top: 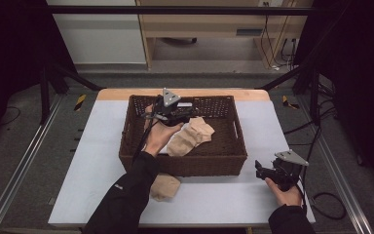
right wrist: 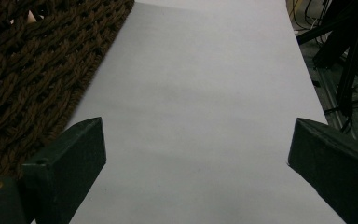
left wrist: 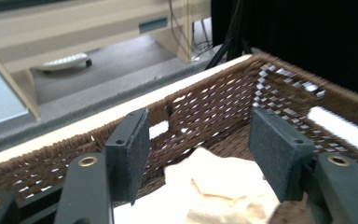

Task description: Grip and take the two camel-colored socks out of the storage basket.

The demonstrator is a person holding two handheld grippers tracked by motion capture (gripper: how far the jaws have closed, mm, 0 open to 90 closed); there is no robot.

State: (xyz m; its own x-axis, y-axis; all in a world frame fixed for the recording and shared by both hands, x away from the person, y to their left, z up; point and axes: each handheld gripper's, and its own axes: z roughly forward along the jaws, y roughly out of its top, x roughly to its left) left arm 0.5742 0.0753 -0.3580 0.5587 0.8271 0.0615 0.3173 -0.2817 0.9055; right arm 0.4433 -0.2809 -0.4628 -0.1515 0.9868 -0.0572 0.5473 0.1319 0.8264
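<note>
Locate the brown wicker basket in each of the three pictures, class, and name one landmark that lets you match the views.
High view: the wicker basket sits mid-table, holding beige cloth.
Left gripper view: its far wall and right wall rise behind the open jaws.
Right gripper view: its outer weave takes the upper left corner.
Shared landmark: the pale tabletop beside the basket, at the right in the high view; the cloth links the other two.

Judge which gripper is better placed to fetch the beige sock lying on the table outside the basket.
Probably right: the right gripper is open beside the basket, while the left gripper is inside it, away from the sock.
</note>
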